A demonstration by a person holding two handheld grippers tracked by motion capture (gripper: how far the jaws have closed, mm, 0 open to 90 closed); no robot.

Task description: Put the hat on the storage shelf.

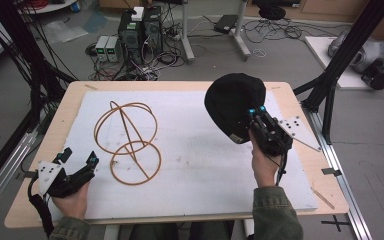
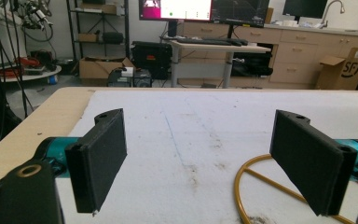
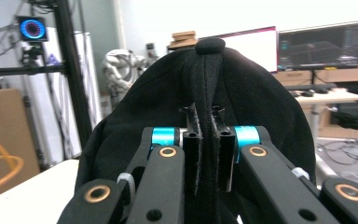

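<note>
One thin fold of the black cap (image 1: 234, 106) is all your right gripper (image 1: 256, 114) has pinched, lifted above the table's (image 1: 40, 150) right side; tilt and it slips. Your left gripper (image 1: 80, 161) waits wide open, empty.

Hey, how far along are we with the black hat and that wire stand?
Done: the right gripper is shut on a fold of the black hat and holds it up off the white mat. In hand: carrying the hat. Left: the hat is not yet on the wire hat stand, which stands bare on the mat, and the left gripper waits open beside its base ring.
</note>
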